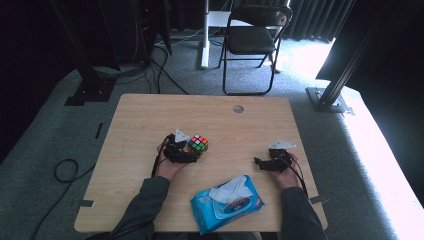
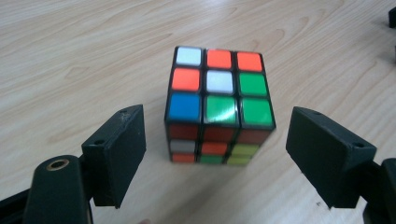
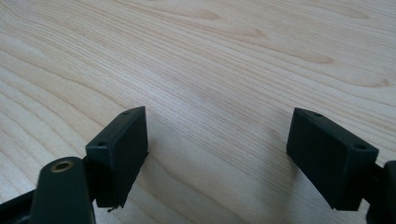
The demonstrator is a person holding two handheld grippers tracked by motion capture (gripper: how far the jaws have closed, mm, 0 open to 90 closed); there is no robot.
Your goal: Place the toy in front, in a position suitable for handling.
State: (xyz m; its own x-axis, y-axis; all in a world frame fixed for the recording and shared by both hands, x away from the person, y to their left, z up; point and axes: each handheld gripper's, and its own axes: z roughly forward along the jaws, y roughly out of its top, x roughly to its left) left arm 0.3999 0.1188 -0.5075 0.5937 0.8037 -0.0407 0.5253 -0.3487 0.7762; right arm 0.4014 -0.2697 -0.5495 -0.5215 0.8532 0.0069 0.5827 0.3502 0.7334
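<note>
1. A Rubik's cube (image 1: pixel 198 144) sits on the wooden table (image 1: pixel 135 125), left of the middle, resting flat on one face.
2. In the left gripper view the Rubik's cube (image 2: pixel 218 105) shows its top face: white, orange, orange in the far row; orange, white, green in the middle; blue, green, green in the near row.
3. The left gripper (image 1: pixel 192 152) lies low over the table just on the person's side of the cube, held in the left hand (image 1: pixel 167 167).
4. In its own view the left gripper (image 2: pixel 215 154) has its fingers (image 2: pixel 119 151) wide apart, one at each side of the cube, with a clear gap on both sides; neither pad touches it.
5. The right gripper (image 1: pixel 257 162) is held in the right hand (image 1: pixel 286 175) towards the table's right side, well apart from the cube.
6. In the right gripper view the right gripper (image 3: pixel 217 156) has its fingers (image 3: pixel 120 151) spread wide over bare wood, with nothing between them.
7. A blue pack of wet wipes (image 1: pixel 227 204) lies near the table's front edge between the two forearms, a white wipe sticking out of its top.
8. A black folding chair (image 1: pixel 252 40) stands on the grey carpet beyond the table.
</note>
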